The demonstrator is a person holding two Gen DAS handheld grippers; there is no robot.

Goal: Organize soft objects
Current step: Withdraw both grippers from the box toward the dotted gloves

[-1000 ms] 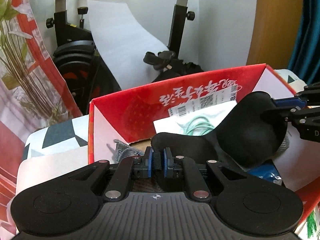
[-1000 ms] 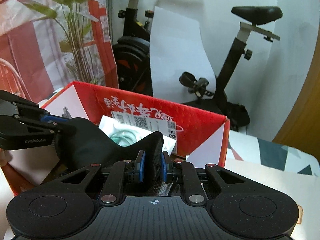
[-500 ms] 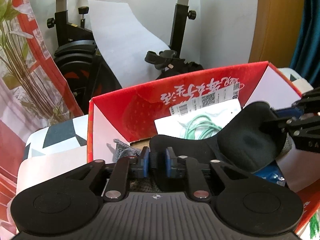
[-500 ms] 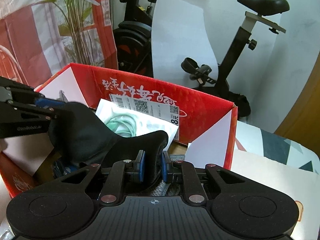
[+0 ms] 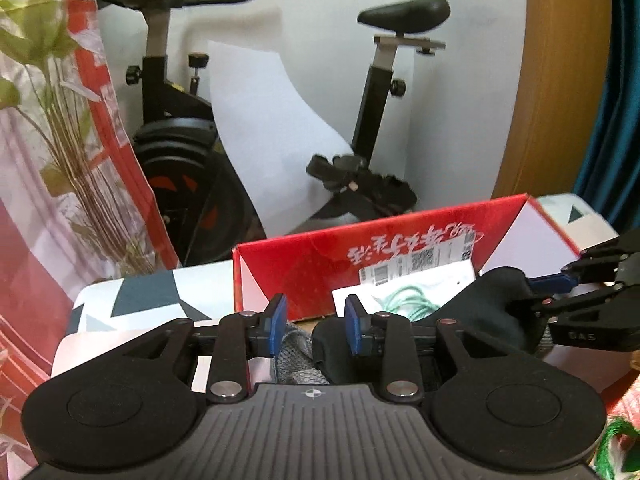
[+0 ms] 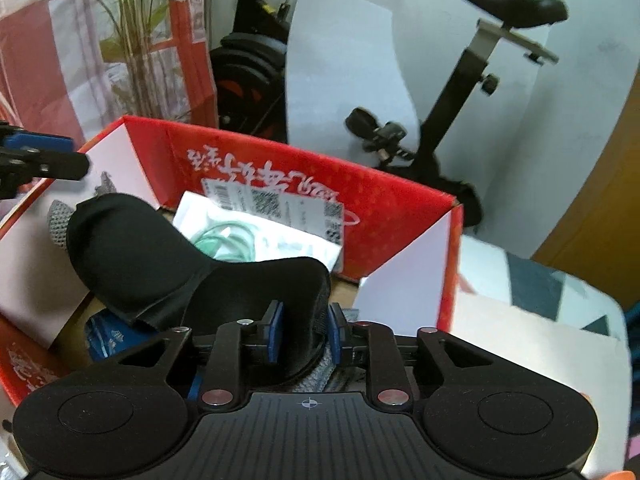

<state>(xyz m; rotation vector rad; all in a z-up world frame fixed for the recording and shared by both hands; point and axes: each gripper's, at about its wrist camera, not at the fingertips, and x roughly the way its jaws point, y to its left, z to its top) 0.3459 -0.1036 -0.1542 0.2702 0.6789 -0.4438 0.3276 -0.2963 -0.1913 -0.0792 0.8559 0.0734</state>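
One black pad [image 6: 168,264], one red box [image 6: 304,168], two grippers, jaws apart.

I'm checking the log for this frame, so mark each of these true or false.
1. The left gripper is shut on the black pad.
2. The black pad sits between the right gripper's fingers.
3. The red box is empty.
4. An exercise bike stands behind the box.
1. False. The left gripper is open, and the black pad lies off to one side of it, not between its fingers.
2. True. The pad's near end fills the gap of the right gripper.
3. False. The red box holds the pad, a white packet with a green cable, and grey mesh cloth.
4. True. The exercise bike stands past the box's far wall.
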